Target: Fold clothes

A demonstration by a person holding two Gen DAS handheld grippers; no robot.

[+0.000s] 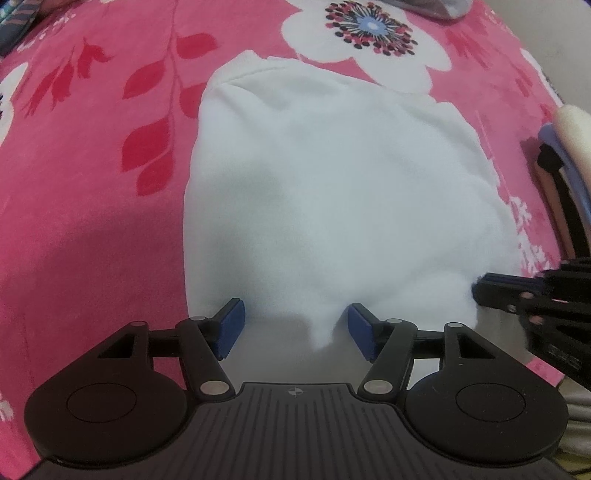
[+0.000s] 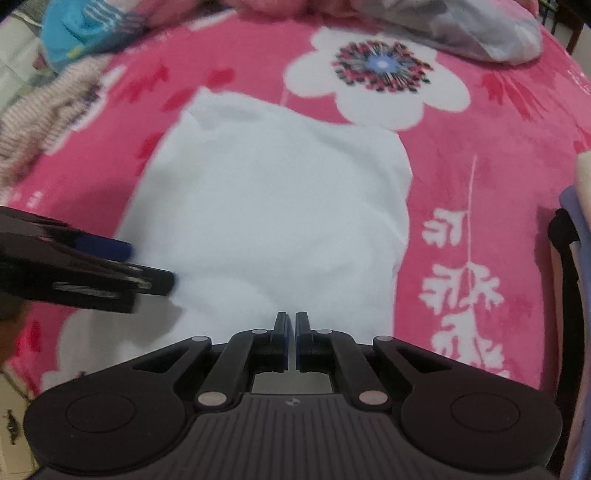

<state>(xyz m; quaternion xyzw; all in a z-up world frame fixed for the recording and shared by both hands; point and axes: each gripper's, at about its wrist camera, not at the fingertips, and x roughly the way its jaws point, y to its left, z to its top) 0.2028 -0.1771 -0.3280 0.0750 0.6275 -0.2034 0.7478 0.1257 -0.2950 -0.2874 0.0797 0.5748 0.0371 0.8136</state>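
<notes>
A folded white garment (image 1: pixel 332 184) (image 2: pixel 266 206) lies flat on a pink flowered blanket (image 1: pixel 92 184) (image 2: pixel 480 147). My left gripper (image 1: pixel 295 310) stands open over the garment's near edge. A small point of white cloth hangs between its blue pads (image 1: pixel 231 325), which do not press on it. My right gripper (image 2: pixel 291 317) is shut at the near edge further right, and no cloth shows in the thin slit between its fingers. Each gripper also shows in the other's view: the right gripper (image 1: pixel 480 286) at the right edge, the left gripper (image 2: pixel 147 266) at the left edge.
A blue garment (image 2: pixel 81 29) and a striped knit (image 2: pixel 48 110) are heaped at the far left. A grey garment (image 2: pixel 480 33) (image 1: pixel 436 7) lies at the far right. Stacked cloth on a dark frame (image 2: pixel 576 240) (image 1: pixel 565 147) stands at the right edge.
</notes>
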